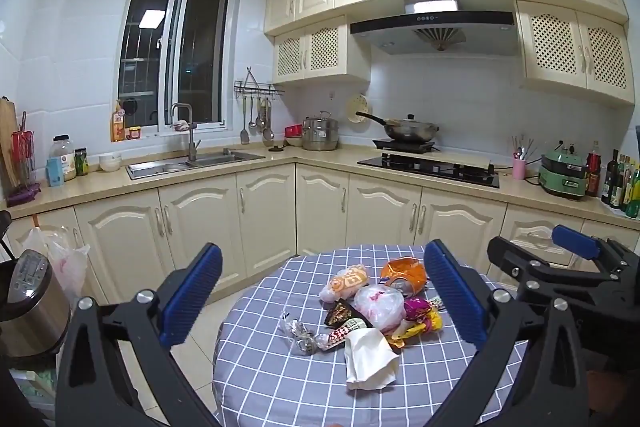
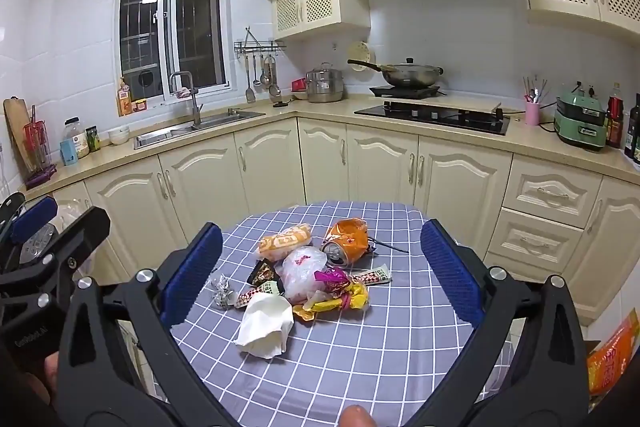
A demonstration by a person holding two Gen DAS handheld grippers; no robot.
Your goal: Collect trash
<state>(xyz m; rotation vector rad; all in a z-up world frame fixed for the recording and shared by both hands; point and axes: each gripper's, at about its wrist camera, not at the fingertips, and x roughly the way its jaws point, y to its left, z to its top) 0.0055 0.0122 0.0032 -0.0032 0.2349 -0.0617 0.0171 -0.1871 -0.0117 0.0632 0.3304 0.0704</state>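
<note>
A pile of trash lies on a round table with a blue checked cloth. It holds a crumpled white tissue, a clear plastic bag, a crushed orange can, an orange-and-white snack packet, yellow and purple sweet wrappers and a crinkled clear wrapper. My left gripper and my right gripper both hang open above the near side of the table, holding nothing. The right gripper shows at the right edge of the left wrist view.
Cream kitchen cabinets, a sink and a hob run along the far walls. A rice cooker and a hanging plastic bag stand left of the table. An orange packet lies at the right edge.
</note>
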